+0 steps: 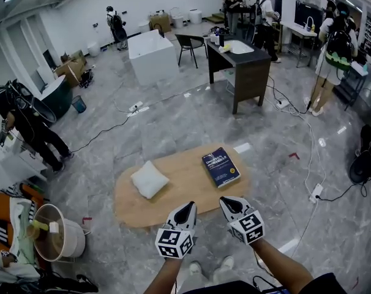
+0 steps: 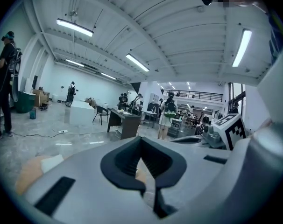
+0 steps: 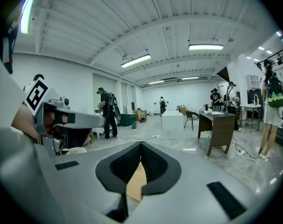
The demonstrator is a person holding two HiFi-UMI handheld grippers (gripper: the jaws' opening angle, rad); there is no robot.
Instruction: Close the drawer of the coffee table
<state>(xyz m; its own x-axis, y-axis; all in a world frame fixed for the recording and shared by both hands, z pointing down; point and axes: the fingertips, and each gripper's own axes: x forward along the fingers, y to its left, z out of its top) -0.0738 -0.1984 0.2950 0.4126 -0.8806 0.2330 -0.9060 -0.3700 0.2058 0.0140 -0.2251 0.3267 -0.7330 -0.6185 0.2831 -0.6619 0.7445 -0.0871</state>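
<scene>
Low in the centre of the head view, the left gripper (image 1: pixel 187 212) and right gripper (image 1: pixel 226 203) hang side by side just over the near edge of an oval wooden coffee table (image 1: pixel 185 192). Each gripper's own view shows its jaws pressed together at the tips, pinching nothing. A white pillow (image 1: pixel 150 179) lies left of centre on the tabletop and a dark blue book (image 1: pixel 221 166) right of centre. The table's drawer cannot be made out.
</scene>
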